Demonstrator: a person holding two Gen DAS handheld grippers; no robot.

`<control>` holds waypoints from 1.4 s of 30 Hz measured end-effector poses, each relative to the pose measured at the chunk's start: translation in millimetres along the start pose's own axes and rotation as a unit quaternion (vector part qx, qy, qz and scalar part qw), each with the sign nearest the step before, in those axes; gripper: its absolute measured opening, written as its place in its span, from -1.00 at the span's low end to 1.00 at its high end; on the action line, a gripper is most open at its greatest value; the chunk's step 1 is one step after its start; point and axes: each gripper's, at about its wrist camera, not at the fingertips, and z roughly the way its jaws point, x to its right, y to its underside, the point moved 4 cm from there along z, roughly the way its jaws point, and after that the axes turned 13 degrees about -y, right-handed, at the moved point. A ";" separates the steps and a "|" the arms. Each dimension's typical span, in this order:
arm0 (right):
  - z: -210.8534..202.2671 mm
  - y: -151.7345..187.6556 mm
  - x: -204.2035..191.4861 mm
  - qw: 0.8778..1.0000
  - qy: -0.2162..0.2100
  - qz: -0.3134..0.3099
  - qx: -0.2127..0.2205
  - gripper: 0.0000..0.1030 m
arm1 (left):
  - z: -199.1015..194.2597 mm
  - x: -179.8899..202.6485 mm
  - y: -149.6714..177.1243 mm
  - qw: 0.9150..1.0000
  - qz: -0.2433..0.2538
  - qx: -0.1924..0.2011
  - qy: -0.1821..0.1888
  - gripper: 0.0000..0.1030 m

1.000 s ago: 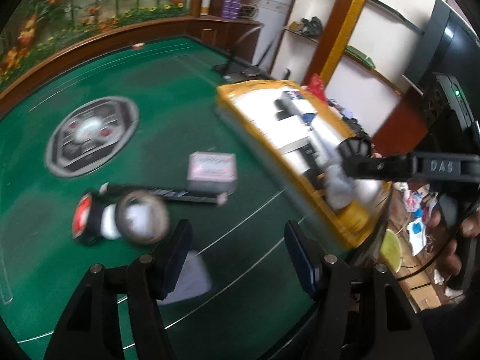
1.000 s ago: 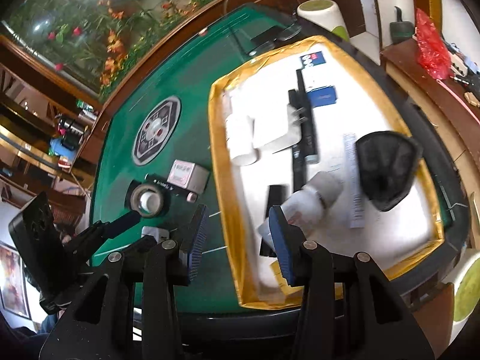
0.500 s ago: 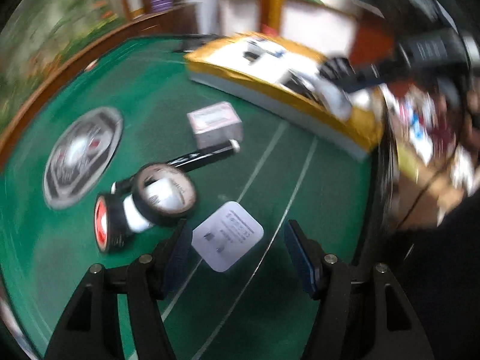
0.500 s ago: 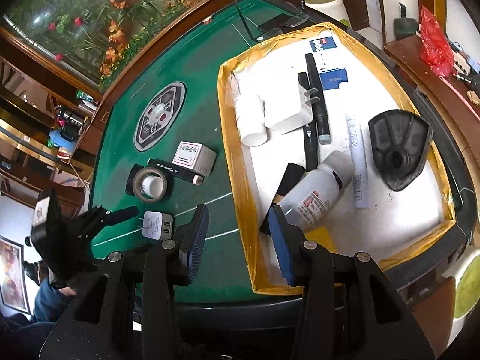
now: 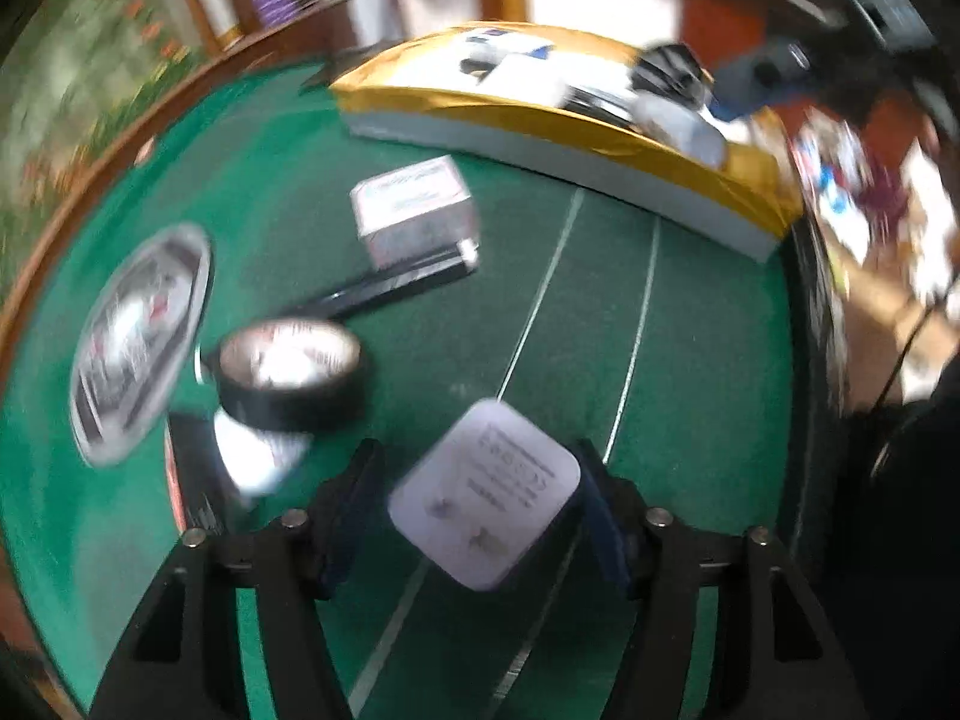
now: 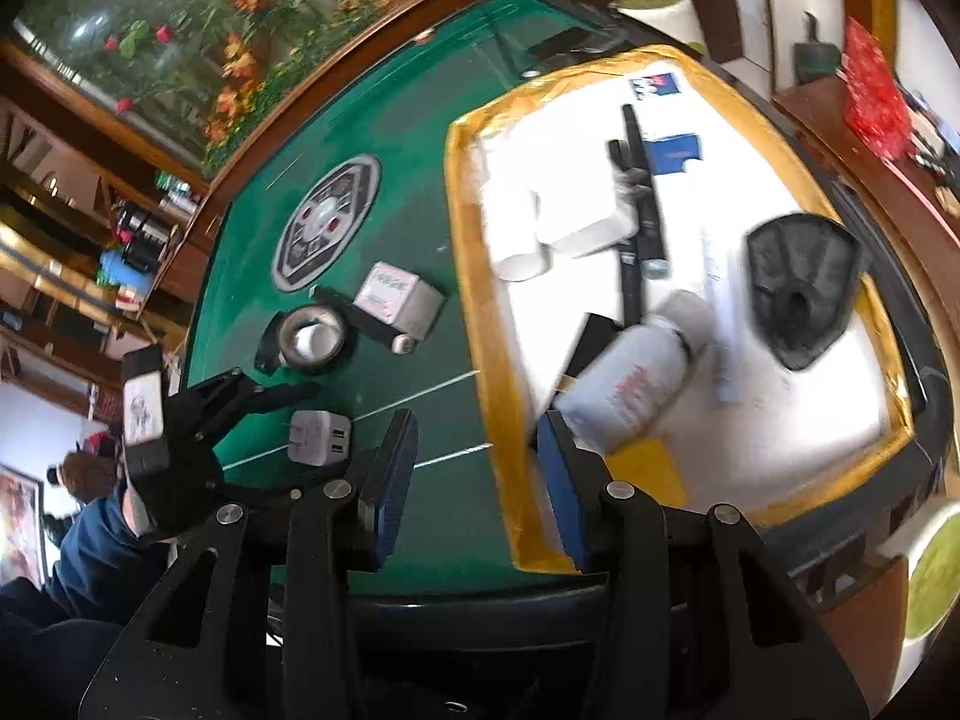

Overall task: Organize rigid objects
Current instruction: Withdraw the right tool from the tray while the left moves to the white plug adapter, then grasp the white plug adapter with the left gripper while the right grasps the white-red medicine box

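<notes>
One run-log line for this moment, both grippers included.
left gripper: closing around white USB charger on green table, grip unconfirmed | right gripper: open, empty, near gold-rimmed tray

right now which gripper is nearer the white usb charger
Left. The left gripper has the white usb charger between its fingers; the right gripper hovers beside it, over the tray's gold edge.

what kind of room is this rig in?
Probably a home or small games room, not a lab: a green felt mahjong-style table with a round centre panel, wooden shelves crowded with bottles, and a flower mural on the wall.
</notes>
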 end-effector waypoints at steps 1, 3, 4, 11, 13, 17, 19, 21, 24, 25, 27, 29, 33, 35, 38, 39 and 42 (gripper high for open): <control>4.8 -1.5 -5.4 1.000 -0.001 -0.011 -0.007 -0.19 | -1.9 -1.9 4.9 1.000 -0.030 -0.003 -0.001 0.11; 15.2 -4.1 -15.7 0.999 -0.002 -0.035 -0.020 -0.19 | -5.6 -3.0 13.1 0.998 -0.065 -0.008 -0.013 0.11; 21.8 -6.2 -21.8 0.998 -0.002 -0.048 -0.029 -0.19 | -9.5 -3.2 20.1 0.996 -0.091 -0.014 -0.016 0.11; 75.7 -39.7 -58.6 0.986 0.017 -0.142 -0.083 -0.19 | -24.0 -3.0 46.6 0.984 -0.169 -0.035 -0.047 0.10; 91.8 -52.3 -62.0 0.982 0.026 -0.163 -0.095 -0.19 | -24.6 -5.5 49.4 0.981 -0.179 -0.040 -0.059 0.10; 127.0 -72.5 -59.1 0.970 0.048 -0.201 -0.125 -0.19 | -23.6 -14.0 54.1 0.976 -0.200 -0.044 -0.070 0.11; 139.0 -78.9 -57.0 0.965 0.056 -0.219 -0.131 -0.17 | -21.7 -14.2 52.3 0.975 -0.206 -0.043 -0.070 0.11; 150.1 -80.3 -52.4 0.964 0.051 -0.211 -0.156 -0.17 | -20.5 -16.0 51.9 0.974 -0.209 -0.043 -0.077 0.12; 158.1 -73.3 -50.2 0.961 0.048 -0.207 -0.175 -0.17 | -13.9 -20.5 43.4 0.974 -0.210 -0.042 -0.079 0.15; 158.6 -70.2 -51.4 0.959 0.054 -0.218 -0.174 -0.17 | -12.7 -22.2 42.5 0.973 -0.213 -0.040 -0.080 0.15; 156.5 -66.6 -51.6 0.959 0.059 -0.219 -0.172 -0.26 | -8.6 -28.6 38.9 0.971 -0.221 -0.034 -0.083 0.14; 151.4 -65.0 -49.4 0.964 0.053 -0.200 -0.168 -0.27 | -8.3 -33.5 37.4 0.969 -0.232 -0.028 -0.078 -0.10; 133.9 -58.2 -47.8 0.977 0.031 -0.159 -0.140 -0.27 | -8.2 -44.2 38.5 0.963 -0.264 -0.029 -0.053 -0.11; 124.2 -52.9 -48.9 0.981 0.025 -0.147 -0.127 -0.27 | -8.9 -46.1 40.4 0.962 -0.267 -0.030 -0.050 -0.11; 110.1 -45.1 -50.3 0.986 0.004 -0.129 -0.108 -0.27 | -11.8 -43.8 41.4 0.963 -0.266 -0.030 -0.043 -0.12; 107.4 -42.6 -49.8 0.987 0.001 -0.124 -0.106 -0.27 | -12.6 -42.6 41.2 0.964 -0.262 -0.030 -0.043 -0.12; 99.1 -35.0 -46.7 0.990 -0.002 -0.108 -0.095 -0.27 | -13.0 -40.3 41.2 0.967 -0.248 -0.035 -0.045 -0.12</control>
